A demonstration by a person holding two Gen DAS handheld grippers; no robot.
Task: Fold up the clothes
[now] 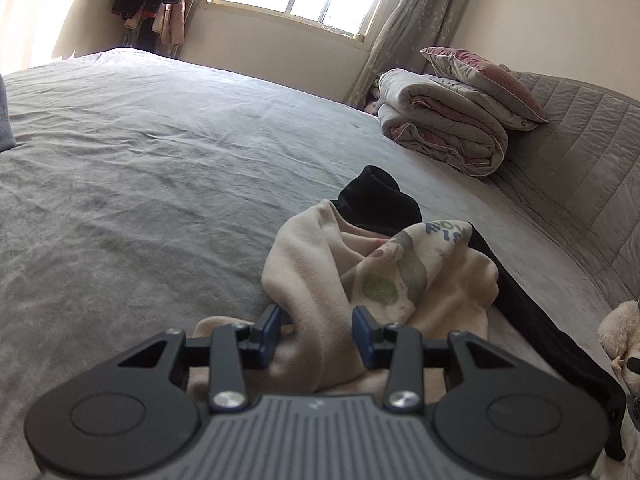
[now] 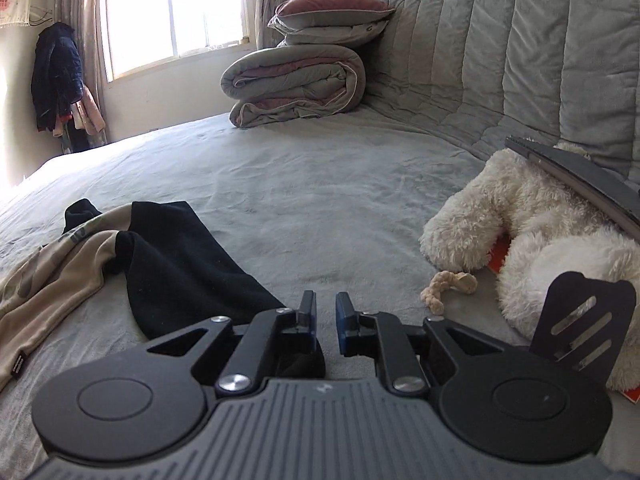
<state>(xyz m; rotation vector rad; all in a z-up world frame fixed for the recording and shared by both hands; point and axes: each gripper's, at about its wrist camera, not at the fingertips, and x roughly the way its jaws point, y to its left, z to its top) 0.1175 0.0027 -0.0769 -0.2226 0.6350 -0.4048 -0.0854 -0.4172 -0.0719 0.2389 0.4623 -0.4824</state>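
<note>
A crumpled cream garment (image 1: 316,264) with a grey and green print lies on the grey bed (image 1: 140,160), on top of a black garment (image 1: 376,196). My left gripper (image 1: 318,322) is low over the cream garment's near edge, and a thick fold of it fills the gap between the blue pads. In the right wrist view the black garment (image 2: 180,264) stretches toward the camera, with the cream garment (image 2: 52,280) to its left. My right gripper (image 2: 325,312) hovers at the black garment's near end. Its jaws stand a narrow gap apart with nothing between them, and black cloth lies under its left finger.
A folded quilt (image 2: 296,84) with pillows (image 2: 332,16) on top sits at the far side by the padded headboard (image 2: 520,60). A white plush toy (image 2: 540,232) with a grey slab (image 2: 580,176) leaning on it lies at the right, beside a braided rope (image 2: 444,284).
</note>
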